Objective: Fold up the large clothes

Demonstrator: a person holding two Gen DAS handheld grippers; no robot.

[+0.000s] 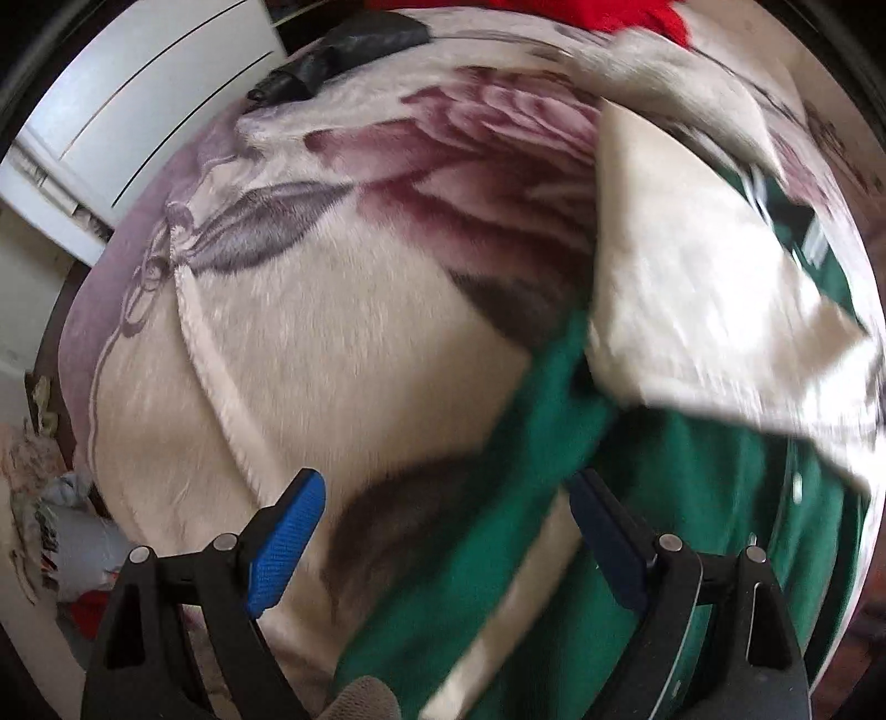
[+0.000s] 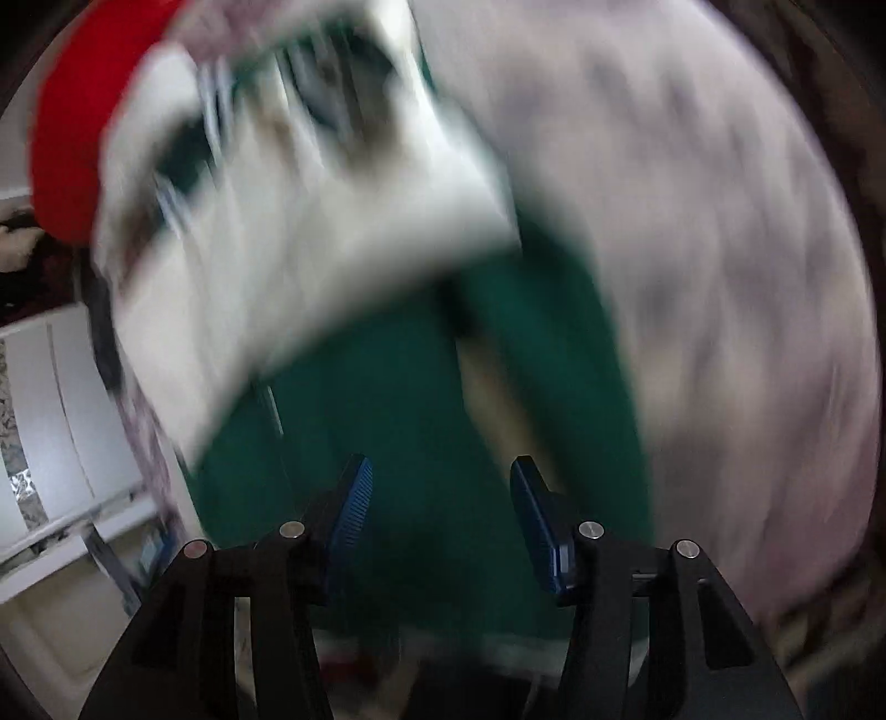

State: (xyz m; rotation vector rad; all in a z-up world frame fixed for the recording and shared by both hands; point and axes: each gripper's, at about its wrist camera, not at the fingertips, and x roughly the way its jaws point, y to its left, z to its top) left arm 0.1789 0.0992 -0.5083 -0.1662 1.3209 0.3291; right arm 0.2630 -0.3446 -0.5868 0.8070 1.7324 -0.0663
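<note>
A green and white garment [image 1: 554, 432] lies spread on a cream blanket with a purple flower print [image 1: 332, 332]. Its white part [image 1: 692, 277] lies at the right, its green part runs toward the camera. My left gripper [image 1: 443, 531] is open above the garment's green edge, with nothing between its blue pads [image 1: 285, 543]. In the blurred right wrist view the same garment shows green [image 2: 387, 399] below and white [image 2: 288, 221] above. My right gripper [image 2: 440, 515] is open over the green cloth, holding nothing.
A red cloth [image 1: 609, 14] lies at the blanket's far edge, also in the right wrist view [image 2: 72, 144]. A dark object [image 1: 343, 50] lies on the far left of the blanket. White cabinet doors [image 1: 144, 94] stand beyond the bed's left side.
</note>
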